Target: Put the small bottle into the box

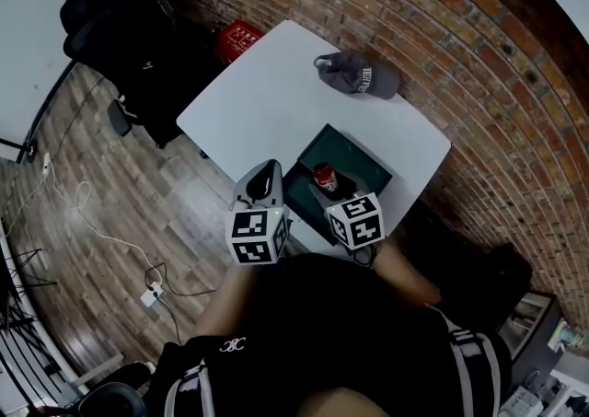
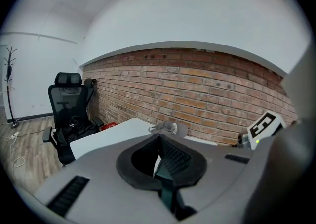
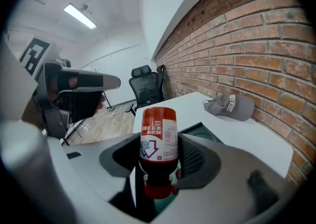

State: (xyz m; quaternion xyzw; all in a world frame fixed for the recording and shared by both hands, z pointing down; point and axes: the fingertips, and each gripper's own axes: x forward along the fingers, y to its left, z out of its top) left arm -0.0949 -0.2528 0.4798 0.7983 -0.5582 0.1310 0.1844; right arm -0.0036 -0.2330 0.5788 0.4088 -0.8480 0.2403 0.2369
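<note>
A small bottle [image 3: 158,139] with a red label, a red cap and dark contents is clamped between the jaws of my right gripper [image 3: 159,155], its cap end toward the camera. In the head view the bottle [image 1: 324,175] and right gripper [image 1: 326,183] hang over the dark green open box [image 1: 359,156], which sits at the near edge of the white table [image 1: 276,93]. My left gripper [image 1: 262,183] is held beside the box's left side. Its jaws [image 2: 158,161] are together and hold nothing.
A grey cap [image 1: 359,75] lies at the table's far edge by the brick wall [image 1: 460,47]. A black office chair [image 1: 138,47] and a red item [image 1: 241,38] are off the table's left end. Cables [image 1: 92,231] trail on the wooden floor.
</note>
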